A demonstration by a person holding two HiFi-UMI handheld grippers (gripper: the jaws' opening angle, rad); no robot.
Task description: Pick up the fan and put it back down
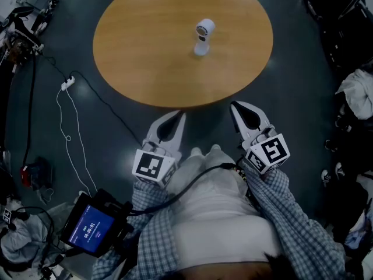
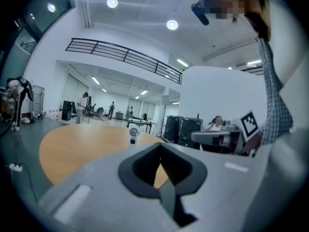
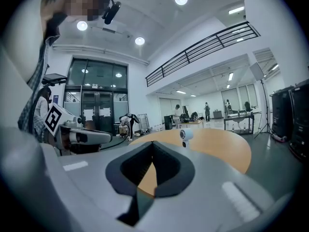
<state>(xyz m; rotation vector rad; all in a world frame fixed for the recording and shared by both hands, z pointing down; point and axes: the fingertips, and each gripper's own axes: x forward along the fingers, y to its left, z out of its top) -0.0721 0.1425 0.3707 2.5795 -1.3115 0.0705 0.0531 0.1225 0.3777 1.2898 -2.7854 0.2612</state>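
While small white fan (image 1: 203, 37) stands upright, round wooden table (image 1: 145, 48) smooth.

The fan (image 1: 203, 35) stands on the table (image 1: 145, 51), beyond left claw (image 1: 179, 116) and right claw (image 1: 235, 105).

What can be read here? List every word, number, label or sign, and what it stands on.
Blue screen, lower left of the head view: a row of white digits, too blurred to read.
Cube on the left gripper and the one on the right gripper: square black-and-white codes, no letters.
Fan: no print that can be made out.
Nothing else is legible.
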